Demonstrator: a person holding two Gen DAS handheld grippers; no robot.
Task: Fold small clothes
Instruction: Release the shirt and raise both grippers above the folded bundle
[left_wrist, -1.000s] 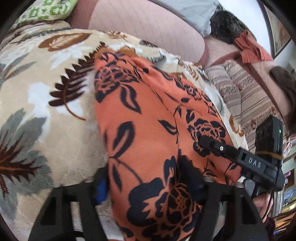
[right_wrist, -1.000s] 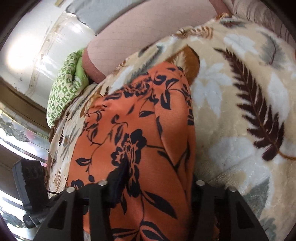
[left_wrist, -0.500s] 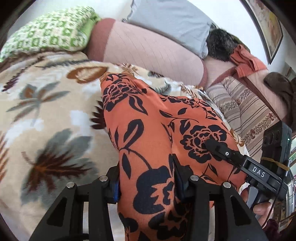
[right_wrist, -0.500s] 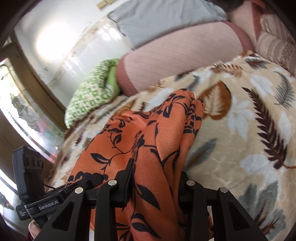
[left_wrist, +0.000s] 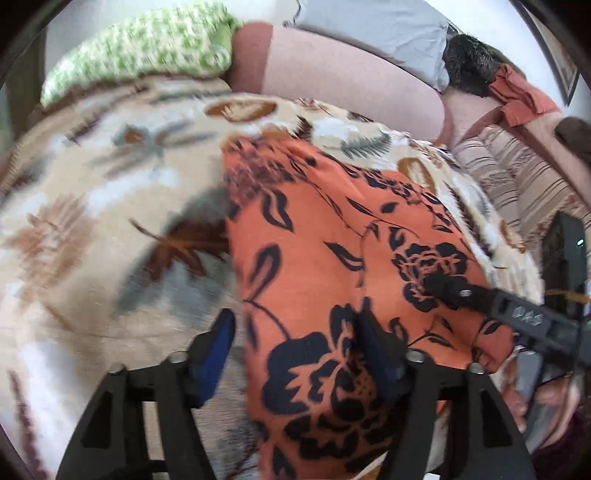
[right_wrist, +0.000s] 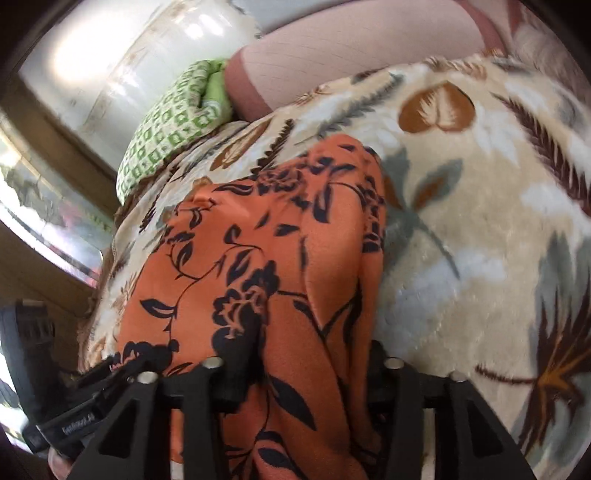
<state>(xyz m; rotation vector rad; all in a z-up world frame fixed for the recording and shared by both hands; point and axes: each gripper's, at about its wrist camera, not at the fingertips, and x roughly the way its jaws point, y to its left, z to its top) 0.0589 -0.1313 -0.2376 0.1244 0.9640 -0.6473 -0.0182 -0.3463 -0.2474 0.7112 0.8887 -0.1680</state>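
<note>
A beige blanket (left_wrist: 92, 206) with a brown and grey leaf print covers the surface, and the orange cloth (left_wrist: 332, 240) with black flowers lies on it, its far end bunched toward the pink backrest (left_wrist: 351, 85). A green-and-white checked pillow (left_wrist: 147, 48) sits at the far left corner against that backrest, with a grey cushion (left_wrist: 376, 29) above it and a dark furry thing (left_wrist: 469, 62) and a rust cloth (left_wrist: 517, 96) further right. A striped cover (left_wrist: 517, 184) runs along the right side. Nothing lies on top of the orange cloth except the two tools.

In the left wrist view, the left hand-held gripper (left_wrist: 295, 336) has the near edge of the cloth between its fingers. Its jaws are opening: the left blue pad (left_wrist: 218, 343) stands clear over the blanket, just beside the cloth's edge, while the right finger (left_wrist: 373, 343) is against the fabric. The right hand-held gripper (left_wrist: 447, 288) reaches in from the right, its tip on the cloth, a hand (left_wrist: 546, 402) visible behind it.

In the right wrist view, the right hand-held gripper (right_wrist: 306, 365) straddles a raised fold of the cloth (right_wrist: 280, 258); its jaws are also opening, with fabric draped between and over them. Whether the pads press on it I cannot tell. The left hand-held gripper's body (right_wrist: 74, 417) shows at lower left.
</note>
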